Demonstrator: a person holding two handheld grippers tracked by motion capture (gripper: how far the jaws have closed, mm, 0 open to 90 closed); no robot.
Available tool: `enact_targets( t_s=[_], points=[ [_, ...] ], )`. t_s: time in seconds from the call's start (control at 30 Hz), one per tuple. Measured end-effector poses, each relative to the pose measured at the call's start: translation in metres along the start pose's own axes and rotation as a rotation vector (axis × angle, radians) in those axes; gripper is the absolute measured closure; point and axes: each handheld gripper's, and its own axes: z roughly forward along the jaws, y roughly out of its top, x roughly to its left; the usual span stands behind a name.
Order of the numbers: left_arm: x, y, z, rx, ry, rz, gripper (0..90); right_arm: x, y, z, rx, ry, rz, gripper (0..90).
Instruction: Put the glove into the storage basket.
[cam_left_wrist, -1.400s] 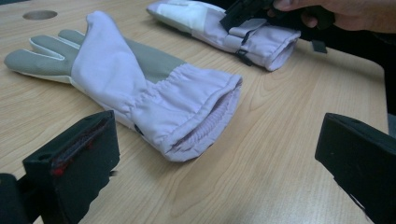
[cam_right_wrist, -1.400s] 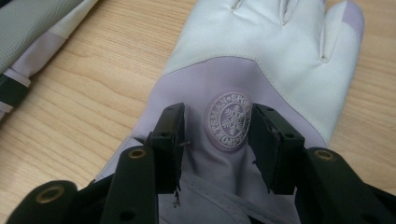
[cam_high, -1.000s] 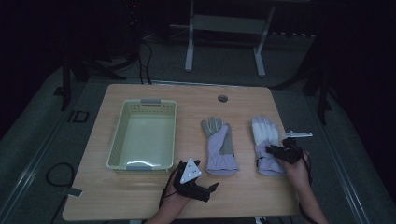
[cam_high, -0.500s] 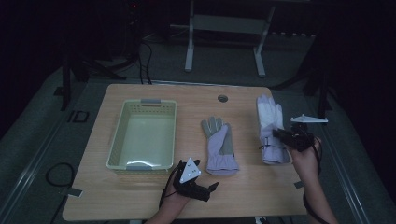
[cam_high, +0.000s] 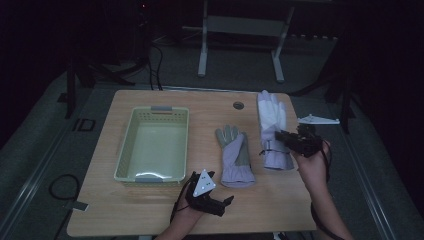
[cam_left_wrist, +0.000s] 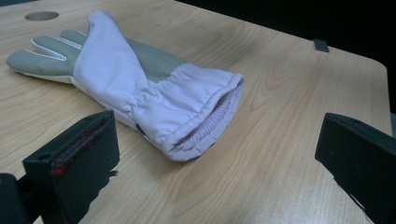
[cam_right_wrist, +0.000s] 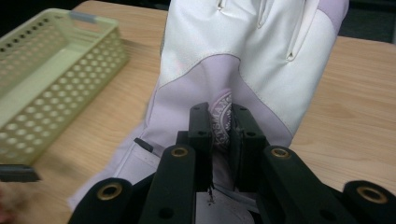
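My right gripper (cam_right_wrist: 218, 135) pinches only a fold of the white glove (cam_right_wrist: 243, 60); it could slip free before the basket (cam_high: 152, 145). Left gripper (cam_left_wrist: 219, 163) gapes idle.

Right gripper (cam_high: 278, 136) clamped, left gripper (cam_high: 222, 204) agape

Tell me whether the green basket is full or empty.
Empty: the high view shows the green basket's bare floor, and both gloves are outside it.
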Motion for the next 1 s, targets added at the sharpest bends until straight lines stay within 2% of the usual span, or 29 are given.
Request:
enact_targets(
  t_s=[0.2, 0.4, 0.53, 0.57, 0.6, 0.83, 0.9, 1.0],
  points=[
    [0.0, 0.0, 0.0, -0.003, 0.0, -0.001, 0.0, 0.028, 0.0, 0.018, 0.02, 0.05, 0.002, 80.7],
    [0.0, 0.0, 0.0, -0.004, 0.005, 0.003, 0.0, 0.052, -0.002, 0.038, 0.049, 0.048, -0.003, 80.5],
    [-0.001, 0.0, 0.0, -0.002, 0.006, 0.007, 0.0, 0.058, -0.005, 0.046, 0.048, 0.057, 0.009, 80.4],
    [0.0, 0.0, 0.0, 0.0, 0.004, 0.006, 0.0, 0.066, -0.011, 0.063, 0.072, 0.067, 0.03, 80.4],
    [0.0, 0.0, -0.001, -0.007, 0.01, 0.001, 0.0, 0.069, -0.014, 0.068, 0.084, 0.057, 0.021, 80.5],
    [0.0, 0.0, -0.001, -0.006, 0.004, -0.001, 0.0, 0.076, -0.025, 0.088, 0.134, 0.009, 0.004, 80.2],
    [0.0, 0.0, -0.001, -0.005, 0.002, 0.001, 0.0, 0.075, -0.031, 0.095, 0.15, -0.026, 0.003, 80.2],
    [-0.001, 0.0, -0.001, -0.005, 0.003, -0.002, 0.0, 0.071, -0.038, 0.103, 0.174, -0.023, 0.022, 80.0]
  ],
)
